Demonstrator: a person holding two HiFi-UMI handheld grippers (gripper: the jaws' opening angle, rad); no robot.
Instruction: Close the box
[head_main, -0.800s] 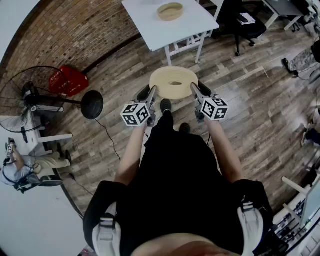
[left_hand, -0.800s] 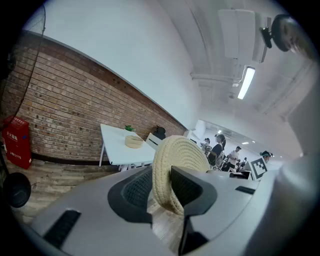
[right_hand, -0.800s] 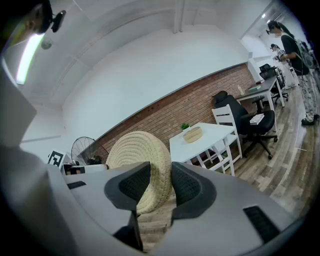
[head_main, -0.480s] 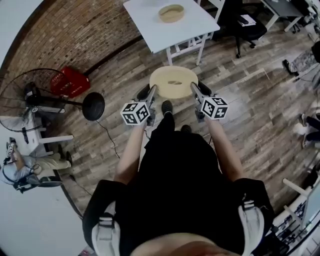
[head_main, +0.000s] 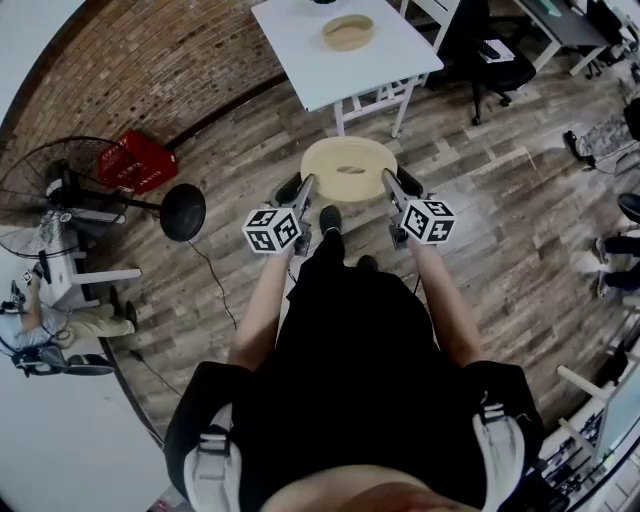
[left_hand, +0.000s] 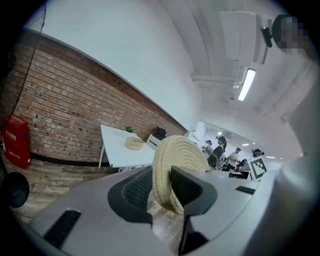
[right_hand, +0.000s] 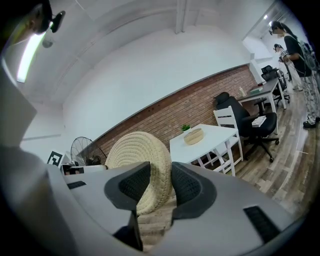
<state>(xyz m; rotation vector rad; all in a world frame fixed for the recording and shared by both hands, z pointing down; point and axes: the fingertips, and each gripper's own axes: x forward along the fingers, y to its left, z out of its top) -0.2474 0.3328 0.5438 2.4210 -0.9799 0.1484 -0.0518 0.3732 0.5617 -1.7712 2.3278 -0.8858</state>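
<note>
Evidently the left gripper (head_main: 304, 188) and right gripper (head_main: 391, 184) each clench an opposite rim of the woven lid (head_main: 348, 160) between them, keeping it level for the box (head_main: 348, 32) well ahead.

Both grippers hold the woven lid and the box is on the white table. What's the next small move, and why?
Probably carry the woven lid forward toward the white table. The left gripper and right gripper clamp its opposite edges above the floor, while the open woven box sits ahead on that table, not under the lid.
</note>
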